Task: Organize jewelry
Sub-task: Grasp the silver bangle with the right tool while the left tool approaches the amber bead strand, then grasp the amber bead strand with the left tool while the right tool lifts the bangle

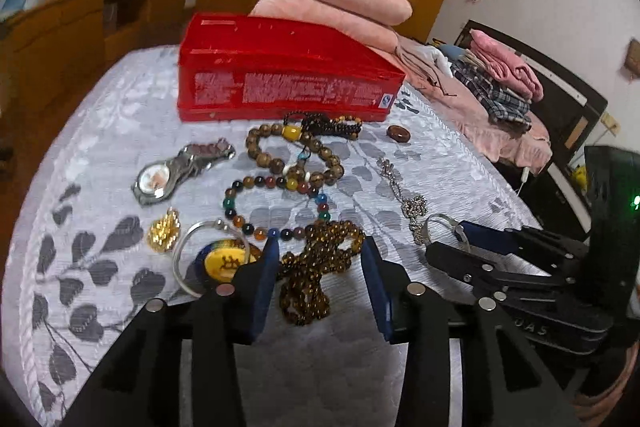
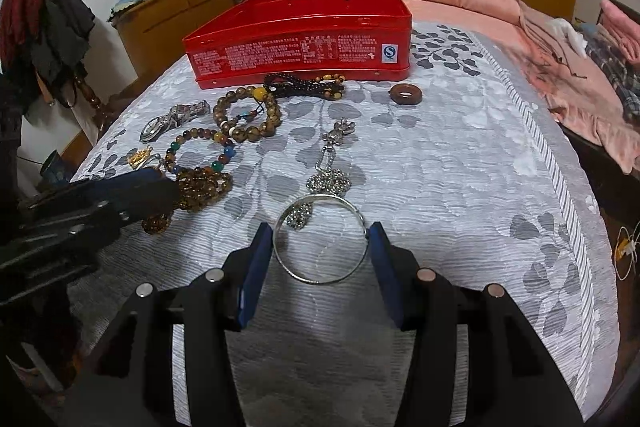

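left gripper (image 1: 318,267): jaws wide around amber bead strand (image 1: 316,267) | right gripper (image 2: 320,255): jaws wide, flanking silver bangle (image 2: 320,239) | bed (image 2: 460,187)

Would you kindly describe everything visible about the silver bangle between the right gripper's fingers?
The silver bangle is a thin, shiny metal ring, lying flat on the grey leaf-patterned bedspread. It sits between the open blue-padded fingers of the right gripper, its right side touching or nearly touching one pad. Its far edge overlaps the end of a silver chain necklace.
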